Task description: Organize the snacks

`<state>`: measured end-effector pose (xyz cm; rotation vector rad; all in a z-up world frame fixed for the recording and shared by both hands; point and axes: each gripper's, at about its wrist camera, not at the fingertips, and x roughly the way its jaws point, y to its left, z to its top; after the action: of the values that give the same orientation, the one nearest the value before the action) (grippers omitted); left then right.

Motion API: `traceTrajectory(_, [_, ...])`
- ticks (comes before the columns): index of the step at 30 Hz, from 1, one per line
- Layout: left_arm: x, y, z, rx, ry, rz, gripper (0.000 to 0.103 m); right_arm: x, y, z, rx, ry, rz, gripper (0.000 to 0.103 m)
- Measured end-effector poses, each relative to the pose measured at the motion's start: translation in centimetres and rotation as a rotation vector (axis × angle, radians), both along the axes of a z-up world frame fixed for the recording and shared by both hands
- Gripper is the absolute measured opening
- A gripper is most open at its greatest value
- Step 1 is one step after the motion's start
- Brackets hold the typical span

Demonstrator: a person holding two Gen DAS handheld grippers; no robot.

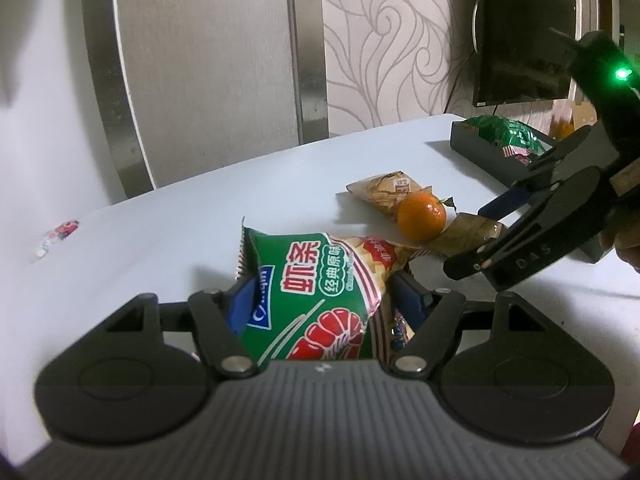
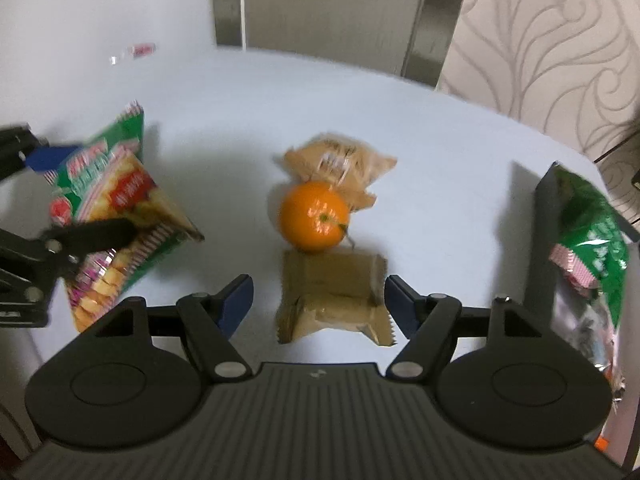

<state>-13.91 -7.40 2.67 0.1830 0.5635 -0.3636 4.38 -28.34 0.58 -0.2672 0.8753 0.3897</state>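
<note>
A green shrimp-chip bag (image 1: pixel 320 276) sits between the blue pads of my left gripper (image 1: pixel 326 300), which is shut on it. In the right wrist view the same bag (image 2: pixel 120 200) stands tilted at the left in the left gripper (image 2: pixel 80 196). My right gripper (image 2: pixel 320 304) is open, its fingers on either side of a flat brown packet (image 2: pixel 332 296) on the table without pressing it. Just beyond the packet lies an orange (image 2: pixel 314 216), then a tan snack packet (image 2: pixel 340 160). From the left wrist view, the right gripper (image 1: pixel 480 236) hovers over the brown packet (image 1: pixel 468 232) beside the orange (image 1: pixel 421 216).
A black box (image 2: pixel 540 248) at the right holds green snack bags (image 2: pixel 592 232); it appears at the back right in the left wrist view (image 1: pixel 480 148). A small wrapped sweet (image 1: pixel 60 234) lies far left on the white table (image 1: pixel 160 232). A dark screen (image 1: pixel 520 40) hangs on the wall.
</note>
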Motion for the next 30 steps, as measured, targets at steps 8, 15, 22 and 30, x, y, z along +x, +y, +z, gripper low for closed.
traceTrajectory(8, [0.3, -1.1, -0.3, 0.033, -0.004, 0.021, 0.077, 0.2, -2.4, -0.5, 0.073, 0.042, -0.041, 0.047])
traceTrajectory(15, [1.2, -2.1, -0.8, 0.037, 0.017, 0.022, 0.077, -1.0, -2.9, -0.9, 0.090, 0.054, -0.043, 0.049])
traceTrajectory(22, [0.8, -2.1, -0.1, 0.000, 0.042, 0.053, 0.072, -1.6, -3.3, -0.3, 0.118, 0.058, -0.033, 0.046])
traceTrajectory(30, [0.2, -3.2, 0.1, 0.020, 0.039, 0.079, 0.071, -4.7, -4.5, 1.8, 0.204, 0.063, -0.010, 0.046])
